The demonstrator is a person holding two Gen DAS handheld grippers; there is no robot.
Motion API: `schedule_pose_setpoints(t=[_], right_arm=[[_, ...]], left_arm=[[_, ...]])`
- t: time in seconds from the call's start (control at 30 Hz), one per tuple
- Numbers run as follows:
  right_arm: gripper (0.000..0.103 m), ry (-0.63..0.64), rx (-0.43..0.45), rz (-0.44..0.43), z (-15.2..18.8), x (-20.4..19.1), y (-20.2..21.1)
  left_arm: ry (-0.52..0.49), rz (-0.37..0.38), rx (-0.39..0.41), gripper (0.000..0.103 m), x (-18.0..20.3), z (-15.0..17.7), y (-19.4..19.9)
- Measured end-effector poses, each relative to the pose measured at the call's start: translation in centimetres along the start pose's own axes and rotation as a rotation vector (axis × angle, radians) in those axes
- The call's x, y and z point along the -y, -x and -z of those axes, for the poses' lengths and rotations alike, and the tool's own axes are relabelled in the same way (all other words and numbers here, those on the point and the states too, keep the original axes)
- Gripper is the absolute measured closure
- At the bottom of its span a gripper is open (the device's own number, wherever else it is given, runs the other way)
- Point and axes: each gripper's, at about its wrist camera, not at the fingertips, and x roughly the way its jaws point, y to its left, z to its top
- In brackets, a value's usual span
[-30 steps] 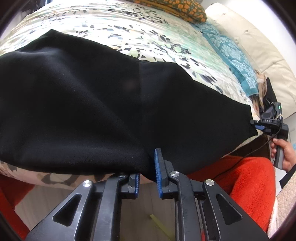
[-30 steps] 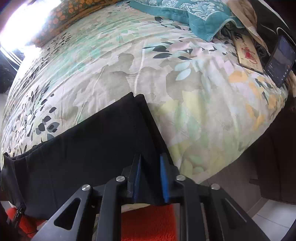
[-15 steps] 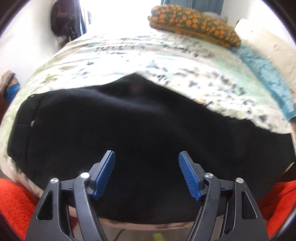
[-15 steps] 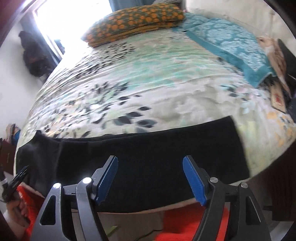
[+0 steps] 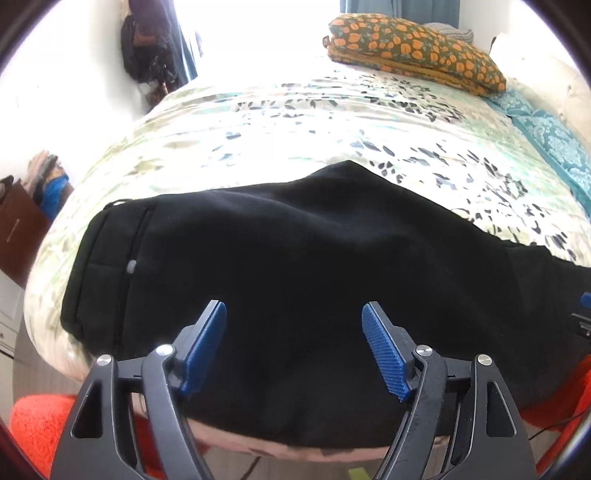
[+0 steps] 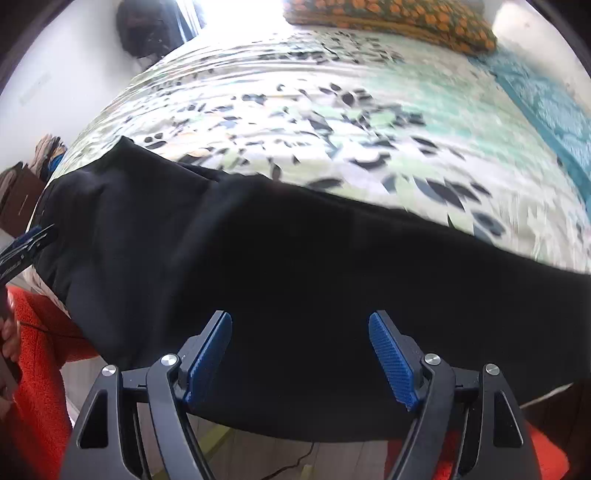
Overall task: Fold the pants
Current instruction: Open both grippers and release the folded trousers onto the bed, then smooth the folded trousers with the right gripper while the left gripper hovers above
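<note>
Bright window light (image 5: 258, 33) at the far side, washing out the white wall (image 5: 74, 92) on the left. Leaf-print bedspread (image 5: 295, 122) across the bed, an orange-flowered pillow (image 5: 413, 44) far right, brown furniture (image 5: 18, 225) at left.

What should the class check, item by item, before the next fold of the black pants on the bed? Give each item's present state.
1. Left gripper open and holding nothing: ok.
2. Right gripper open and holding nothing: ok.
3. Black pants lying flat on the floral bedspread: ok, only slight ripples.
4. Waistband in view at the left end: ok.
5. Leg hems in view: not ok, the right end runs out of frame.
6. Near edge fully supported by the bed: cannot tell; it lies at the mattress edge.
</note>
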Motion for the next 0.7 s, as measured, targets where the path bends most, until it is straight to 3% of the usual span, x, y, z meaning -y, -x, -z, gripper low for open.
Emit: schedule_pose_setpoints(t=[0.1,0.2,0.27,0.4,0.5,0.57,0.63,0.7], right_arm=[[0.023,0.092,0.012,0.008,-0.9,-3.0,-1.1],[0.019,0.115,-0.089,0.030,0.4,-3.8,-4.4],[0.007,0.103,-0.021,0.020,1.7,-3.5,-3.9],[0.007,0.096,-0.061,-0.018,1.4,-2.9,-3.0],[0.007,-0.016,0.001,-0.174,-2.0,-2.0,-1.0],[0.007,-0.080,0.034,-0.285,-5.8,-2.0,-0.3],[0.007,-0.134,0.053,-0.399,-10.0,-2.5,-0.2],[0.007,-0.173,0.029,-0.539,-14.1,-3.8,-1.2]], left_arm=[[-0.030,-0.127,-0.100,0.028,-1.1,0.3,-2.2],[0.054,-0.145,-0.125,0.026,-4.2,1.2,-1.7],[0.098,-0.189,-0.123,0.023,-5.4,1.3,-0.7],[0.215,-0.102,-0.027,0.025,-7.4,0.4,1.1],[0.208,0.047,0.040,0.022,-6.1,-1.0,1.3],[0.147,0.124,0.056,0.022,-4.5,-1.4,0.7],[0.083,0.122,0.022,0.022,-3.4,-1.2,-0.8],[0.080,0.074,-0.108,0.025,-3.7,-0.4,-3.6]])
